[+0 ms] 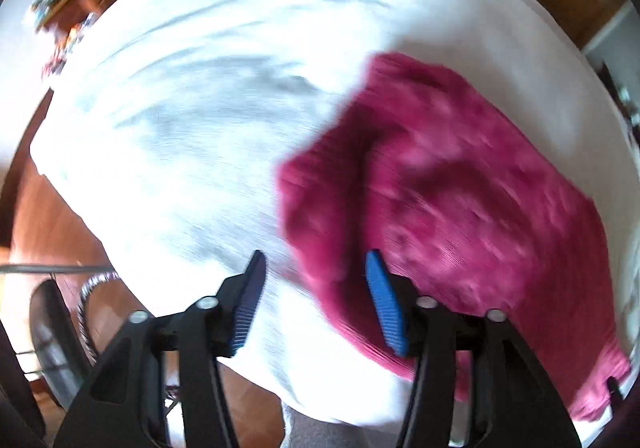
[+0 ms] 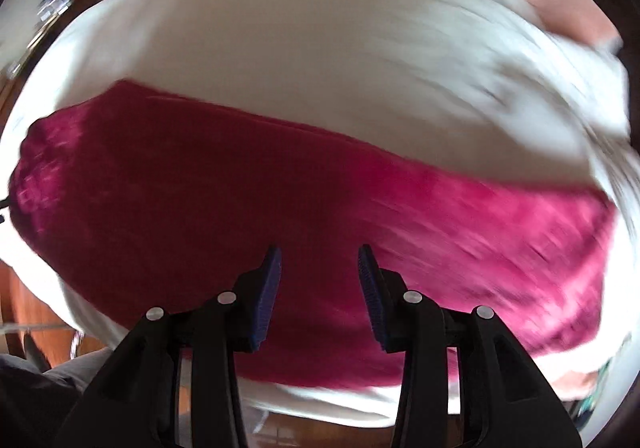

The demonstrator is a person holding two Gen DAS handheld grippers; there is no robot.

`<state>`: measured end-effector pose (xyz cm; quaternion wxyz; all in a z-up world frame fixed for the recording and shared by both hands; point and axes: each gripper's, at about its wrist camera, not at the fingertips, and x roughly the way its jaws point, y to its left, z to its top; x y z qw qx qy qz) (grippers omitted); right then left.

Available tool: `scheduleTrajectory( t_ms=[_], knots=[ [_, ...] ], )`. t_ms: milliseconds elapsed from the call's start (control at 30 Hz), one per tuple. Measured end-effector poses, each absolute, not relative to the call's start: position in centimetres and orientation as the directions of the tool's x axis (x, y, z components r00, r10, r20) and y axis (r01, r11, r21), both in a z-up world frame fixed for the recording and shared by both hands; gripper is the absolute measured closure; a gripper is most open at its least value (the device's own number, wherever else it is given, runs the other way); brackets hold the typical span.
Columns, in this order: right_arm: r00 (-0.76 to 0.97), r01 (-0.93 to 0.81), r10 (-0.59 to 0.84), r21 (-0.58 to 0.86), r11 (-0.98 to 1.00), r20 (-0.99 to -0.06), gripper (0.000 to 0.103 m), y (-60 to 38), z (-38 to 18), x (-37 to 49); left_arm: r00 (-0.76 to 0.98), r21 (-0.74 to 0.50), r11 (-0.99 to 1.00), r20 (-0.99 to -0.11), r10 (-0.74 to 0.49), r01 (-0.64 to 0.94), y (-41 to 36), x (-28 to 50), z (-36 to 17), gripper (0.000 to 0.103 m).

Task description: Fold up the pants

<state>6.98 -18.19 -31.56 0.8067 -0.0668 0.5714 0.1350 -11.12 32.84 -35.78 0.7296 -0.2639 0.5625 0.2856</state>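
Pants (image 1: 460, 187) made of dark pink cloth lie spread out on a white sheet (image 1: 200, 107) that covers a big flat top. We look down on them from both claws, and both pictures are blurry.

Our left claw (image 1: 316, 260) hangs over the near edge of the sheet. Its blue pads (image 1: 386, 308) stand well apart, and we see nothing held between them. One pad is over bare white sheet, and the other is over the end of the pants. The pants stretch away from this claw toward the right side of the picture.

Our right claw (image 2: 319, 254) hangs right over the middle of the pants (image 2: 280, 187). Its blue pads (image 2: 370, 300) are partly open, closer together than the left ones. Nothing is pinched between them, only pink cloth lies below. In this view the pants run in a long band from left to right across the sheet (image 2: 300, 47).

We see no boxes or baskets. A brown wood floor (image 1: 44, 215) shows past the sheet edge.
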Motion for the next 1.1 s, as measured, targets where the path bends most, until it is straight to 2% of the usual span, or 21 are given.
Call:
scheduleTrajectory(
  t_ms=[100, 167, 333, 367, 467, 500, 767, 800, 833, 900, 967, 1033, 1067, 1100],
  knots=[
    [0.287, -0.399, 0.201, 0.074, 0.914, -0.937, 0.062, -10.4, -30.8, 7.7, 0.240, -0.134, 0.667, -0.968, 0.069, -0.733, 35.6, -12.4, -37.0, 0.044],
    [0.270, -0.477, 0.241, 0.088, 0.875, -0.932, 0.062, -5.1, -30.3, 8.4, 0.301, -0.240, 0.644, -0.954, -0.015, -0.727, 37.6, -12.9, -38.5, 0.044],
    [0.232, -0.628, 0.325, 0.114, 0.770, -0.917, 0.062, 6.7, -28.6, 8.9, 0.315, -0.298, 0.660, -0.944, -0.097, -0.690, 39.8, -10.9, -41.0, 0.043],
    [0.224, -0.648, 0.339, 0.120, 0.752, -0.914, 0.062, 9.0, -28.3, 8.6, 0.316, -0.313, 0.663, -0.941, -0.120, -0.680, 40.1, -10.9, -41.7, 0.043],
    [0.185, -0.692, 0.376, 0.152, 0.706, -0.908, 0.053, 14.8, -27.7, 9.1, 0.321, -0.339, 0.680, -0.934, -0.159, -0.650, 40.2, -10.0, -42.4, 0.042],
    [0.174, -0.700, 0.383, 0.160, 0.696, -0.907, 0.052, 15.6, -27.7, 9.5, 0.324, -0.348, 0.681, -0.931, -0.169, -0.644, 40.2, -9.3, -43.0, 0.039],
    [0.026, -0.746, 0.408, 0.254, 0.615, -0.913, 0.048, 26.6, -29.1, 11.8, 0.407, -0.520, 0.587, -0.853, -0.326, -0.620, 41.5, -10.1, -46.6, 0.037],
    [-0.009, -0.748, 0.407, 0.276, 0.603, -0.913, 0.045, 28.2, -29.6, 12.4, 0.423, -0.548, 0.573, -0.836, -0.349, -0.610, 41.4, -10.3, -46.9, 0.039],
    [-0.028, -0.751, 0.406, 0.287, 0.594, -0.913, 0.044, 29.8, -30.2, 13.0, 0.432, -0.562, 0.566, -0.827, -0.361, -0.603, 41.8, -10.2, -47.0, 0.046],
    [-0.053, -0.765, 0.398, 0.293, 0.574, -0.916, 0.039, 31.9, -31.0, 14.3, 0.449, -0.591, 0.554, -0.806, -0.384, -0.586, 41.5, -10.2, -47.3, 0.053],
    [-0.085, -0.775, 0.364, 0.291, 0.561, -0.928, 0.039, 34.3, -32.4, 15.4, 0.466, -0.609, 0.541, -0.793, -0.393, -0.580, 41.9, -10.4, -46.8, 0.062],
    [-0.088, -0.790, 0.325, 0.264, 0.553, -0.942, 0.045, 35.9, -33.6, 15.7, 0.467, -0.607, 0.538, -0.794, -0.389, -0.585, 42.4, -10.4, -45.6, 0.072],
    [-0.075, -0.802, 0.310, 0.242, 0.547, -0.948, 0.052, 36.7, -34.0, 15.7, 0.466, -0.601, 0.543, -0.799, -0.381, -0.587, 42.6, -10.9, -45.2, 0.074],
    [-0.059, -0.810, 0.292, 0.217, 0.545, -0.955, 0.053, 37.5, -34.3, 15.5, 0.464, -0.591, 0.551, -0.806, -0.368, -0.589, 42.4, -11.2, -44.6, 0.076]
  ],
)
